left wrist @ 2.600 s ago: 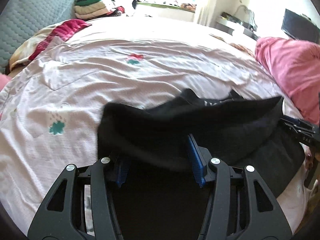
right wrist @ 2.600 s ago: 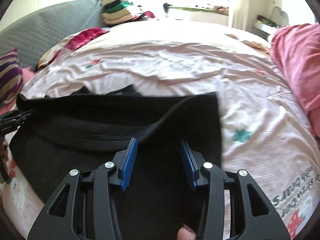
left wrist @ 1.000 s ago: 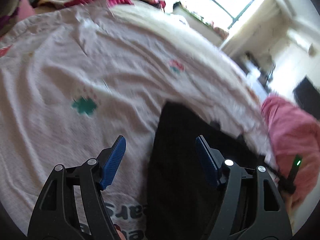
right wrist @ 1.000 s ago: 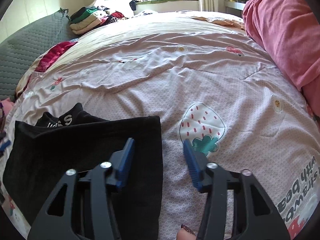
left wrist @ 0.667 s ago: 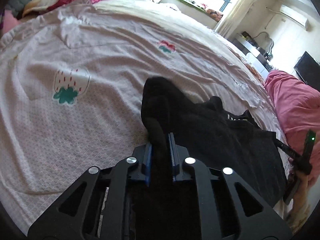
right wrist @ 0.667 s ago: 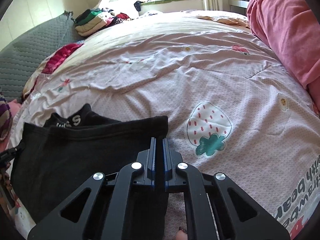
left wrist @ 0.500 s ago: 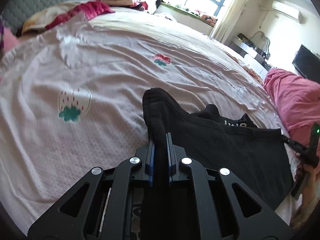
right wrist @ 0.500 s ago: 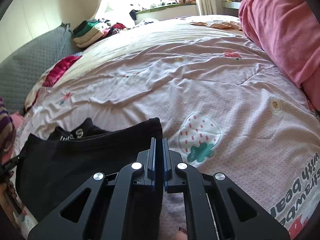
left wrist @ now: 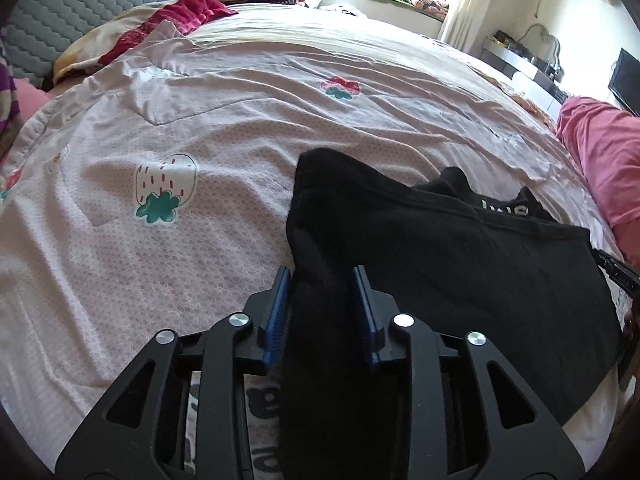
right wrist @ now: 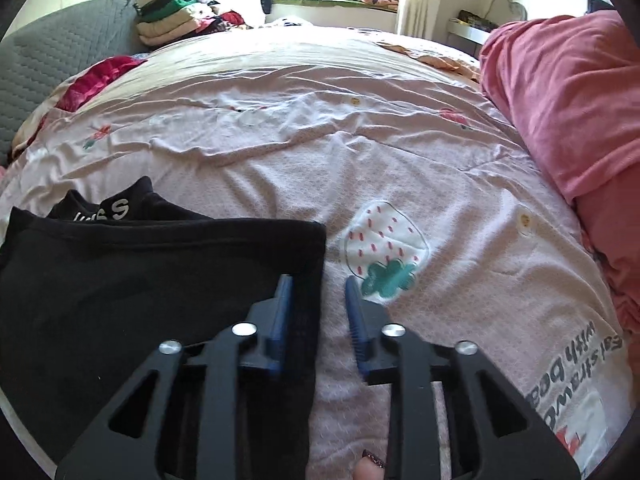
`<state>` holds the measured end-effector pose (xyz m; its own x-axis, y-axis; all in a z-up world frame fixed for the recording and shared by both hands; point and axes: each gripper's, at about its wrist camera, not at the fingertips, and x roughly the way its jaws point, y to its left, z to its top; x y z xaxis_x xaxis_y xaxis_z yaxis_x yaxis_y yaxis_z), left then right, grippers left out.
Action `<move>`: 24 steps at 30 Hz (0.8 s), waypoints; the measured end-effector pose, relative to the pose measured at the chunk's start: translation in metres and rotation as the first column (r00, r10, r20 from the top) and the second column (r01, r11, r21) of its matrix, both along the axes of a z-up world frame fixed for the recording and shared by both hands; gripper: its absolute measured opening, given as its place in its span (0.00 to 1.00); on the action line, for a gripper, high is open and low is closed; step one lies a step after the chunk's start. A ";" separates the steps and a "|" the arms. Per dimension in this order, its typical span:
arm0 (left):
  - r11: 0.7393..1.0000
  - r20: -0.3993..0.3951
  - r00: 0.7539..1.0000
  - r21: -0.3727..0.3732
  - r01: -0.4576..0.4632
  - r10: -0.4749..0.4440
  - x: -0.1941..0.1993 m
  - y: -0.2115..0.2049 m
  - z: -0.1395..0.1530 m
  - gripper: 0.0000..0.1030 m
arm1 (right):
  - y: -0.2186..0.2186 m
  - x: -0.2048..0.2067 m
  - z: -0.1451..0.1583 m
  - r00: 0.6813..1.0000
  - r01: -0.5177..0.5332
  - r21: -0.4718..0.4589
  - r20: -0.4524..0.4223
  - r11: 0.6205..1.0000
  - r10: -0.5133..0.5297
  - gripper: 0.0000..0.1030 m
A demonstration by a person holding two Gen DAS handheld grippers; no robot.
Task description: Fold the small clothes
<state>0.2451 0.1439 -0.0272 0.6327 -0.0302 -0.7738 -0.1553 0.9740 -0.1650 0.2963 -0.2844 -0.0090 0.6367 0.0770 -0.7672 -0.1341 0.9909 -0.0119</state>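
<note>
A small black garment [left wrist: 460,256] lies folded on the pink strawberry-print bedspread [left wrist: 200,152]. White letters show on a part sticking out at its far edge [right wrist: 116,210]. My left gripper [left wrist: 322,276] is open, its blue pads apart on either side of the garment's left edge, which bunches up between them. My right gripper [right wrist: 316,284] is open over the garment's right edge [right wrist: 316,248]; the left pad is over black cloth, the right pad over the bedspread [right wrist: 400,160].
A pink pillow or blanket [right wrist: 568,92] is heaped at the right. A grey quilted cushion [right wrist: 44,68] and a stack of folded clothes [right wrist: 176,16] sit at the far left. A red cloth [left wrist: 176,16] lies near them.
Both grippers were shut on the garment's two edges half a second ago; both have now opened and the garment lies flatter on the bed.
</note>
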 end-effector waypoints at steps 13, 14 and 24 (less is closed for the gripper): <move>1.000 -0.027 1.000 0.002 0.010 -0.010 -0.020 -0.007 0.011 0.60 | 0.008 -0.044 0.044 0.995 -0.037 0.151 0.094 0.988 0.023 0.77; 1.000 -0.025 1.000 0.000 0.009 -0.009 -0.022 -0.007 0.013 0.62 | 0.015 -0.049 0.048 0.994 -0.063 0.153 0.102 0.986 0.048 0.77; 0.998 -0.004 0.998 0.009 -0.059 0.059 -0.026 0.010 0.028 0.87 | 0.123 -0.110 0.066 0.918 -0.377 0.095 0.174 0.922 0.357 0.90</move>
